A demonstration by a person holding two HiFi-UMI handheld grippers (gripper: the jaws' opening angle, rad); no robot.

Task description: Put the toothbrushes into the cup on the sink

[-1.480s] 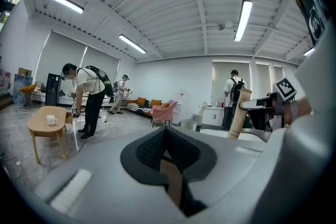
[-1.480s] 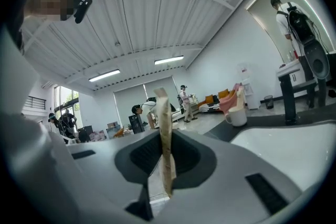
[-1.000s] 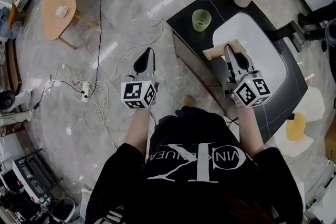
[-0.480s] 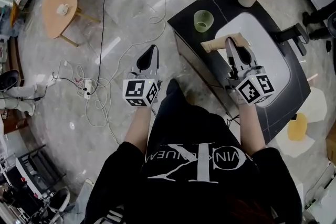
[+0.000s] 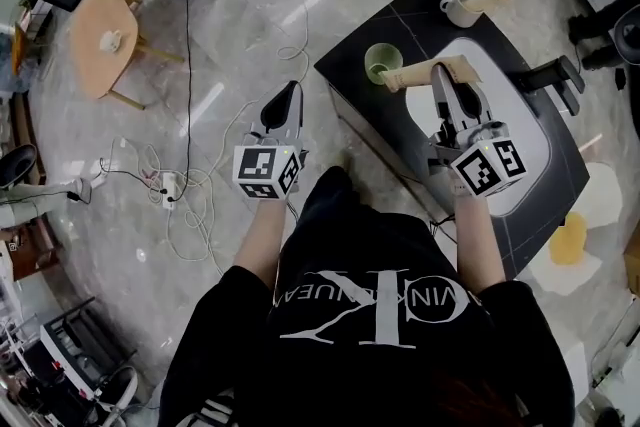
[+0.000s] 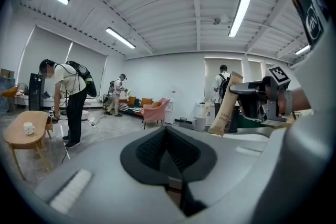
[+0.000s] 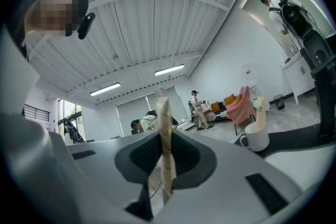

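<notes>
Toothbrush (image 5: 412,75) in a paper sleeve is pinched between the right gripper's (image 5: 440,73) jaws, near the green cup (image 5: 381,55) on the tabletop (image 5: 350,40). Left gripper's (image 5: 286,93) jaws are pressed together, empty.

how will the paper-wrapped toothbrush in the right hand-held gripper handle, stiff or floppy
Probably stiff: the paper-wrapped toothbrush sticks out sideways from the right hand-held gripper without drooping. Likely light, since an off-centre pinch holds it level. Its thin, flat paper sleeve, seen edge-on in the right gripper view, might twist or slide between the pads.
</notes>
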